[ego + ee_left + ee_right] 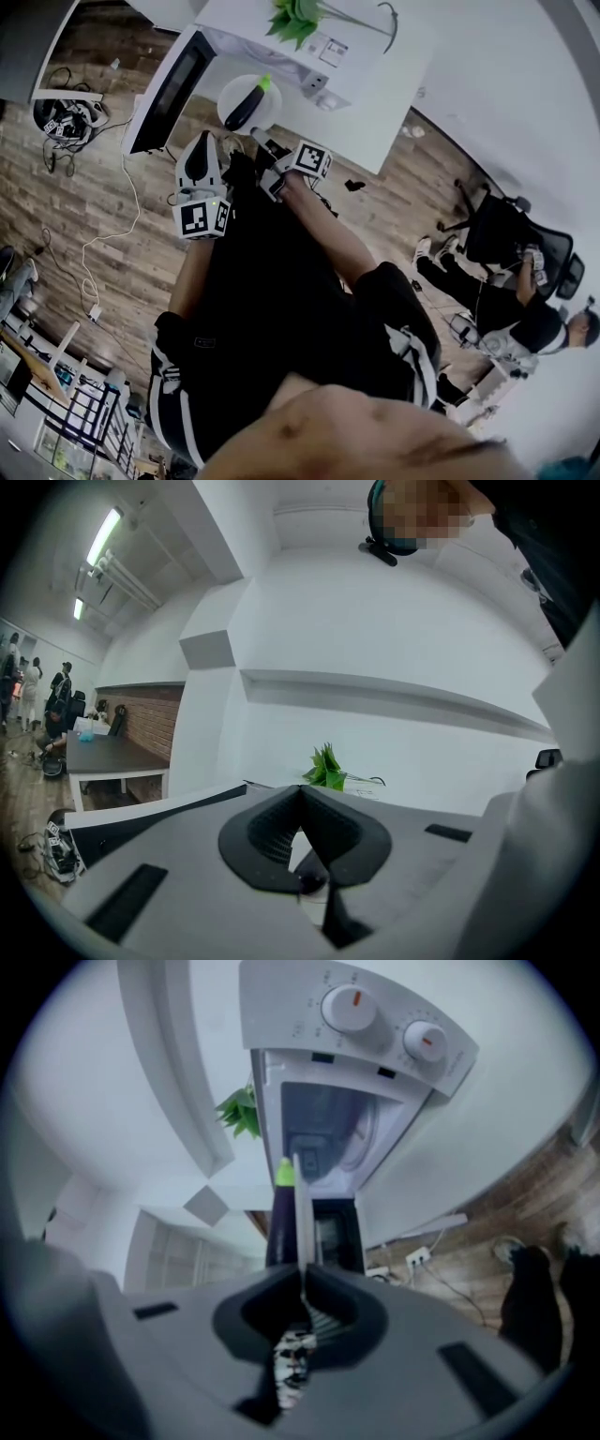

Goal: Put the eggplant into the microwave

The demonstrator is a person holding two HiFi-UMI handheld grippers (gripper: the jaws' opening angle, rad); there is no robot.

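Dark purple eggplant with green stem [247,105] lies on round white plate [228,93] on white counter [375,108] by open white microwave [375,1026], right gripper [264,145] jaws apparently clamped on the plate rim, left gripper [200,142] jaws together, empty.

Left gripper [301,793] fills the lower frame. Its black jaw pads meet at the tips, with nothing clamped between them. A green plant [326,769] shows just above the tips, its base hidden by the gripper body. Behind is a white wall with a long ledge [394,694]. Far left: brick wall [150,726], dark table [108,758], people [23,682] standing. Strip lights [103,538] lit overhead. Cables [47,850] lie on the wood floor, lower left.
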